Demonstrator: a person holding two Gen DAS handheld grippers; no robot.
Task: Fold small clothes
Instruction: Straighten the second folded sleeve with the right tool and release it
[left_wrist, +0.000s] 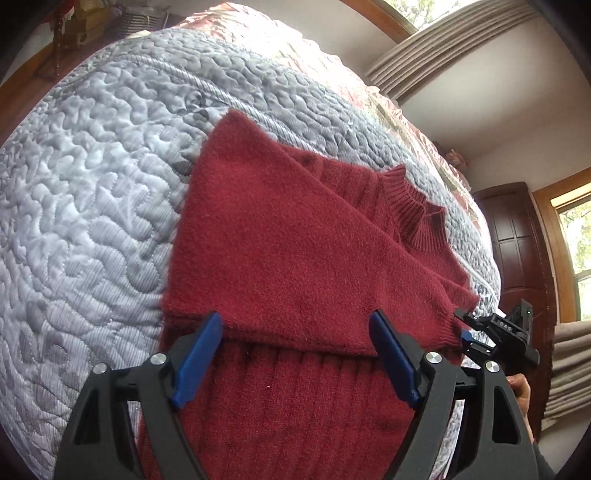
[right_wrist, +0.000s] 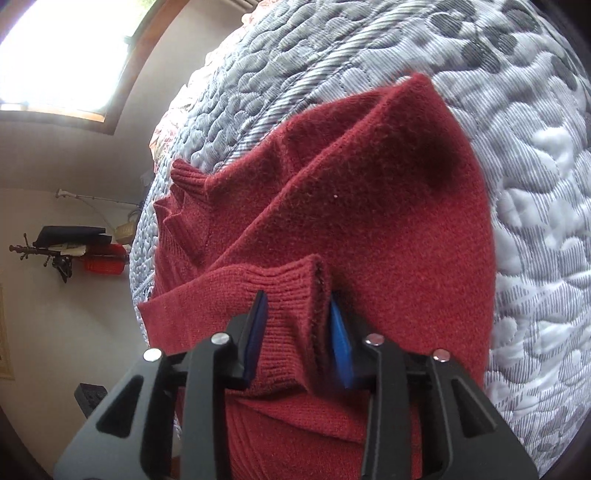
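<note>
A bedroom: a bed under a grey-and-white quilted bedspread (left_wrist: 92, 206) fills both views, with curtained windows (left_wrist: 443, 44) and a dark wooden cabinet (left_wrist: 524, 240) beyond it. By the wall past the bed's edge sits a red basket (right_wrist: 104, 263); what lies in it cannot be made out, though dark flat items are stacked just above it.

On the bedspread lies a dark red knitted sweater (left_wrist: 295, 236), its ribbed collar (left_wrist: 413, 206) toward the cabinet side and one sleeve folded across the body. The left gripper (left_wrist: 295, 347) hovers over the sweater's lower part, its blue-padded jaws spread wide with nothing between them. The right gripper (right_wrist: 298, 332) sits at the sweater's edge nearest the cabinet, its jaws drawn narrow and pinching the ribbed cuff (right_wrist: 291, 295) of the other sleeve, which is lifted over the sweater's body. A hand (left_wrist: 519, 387) shows behind the right gripper
</note>
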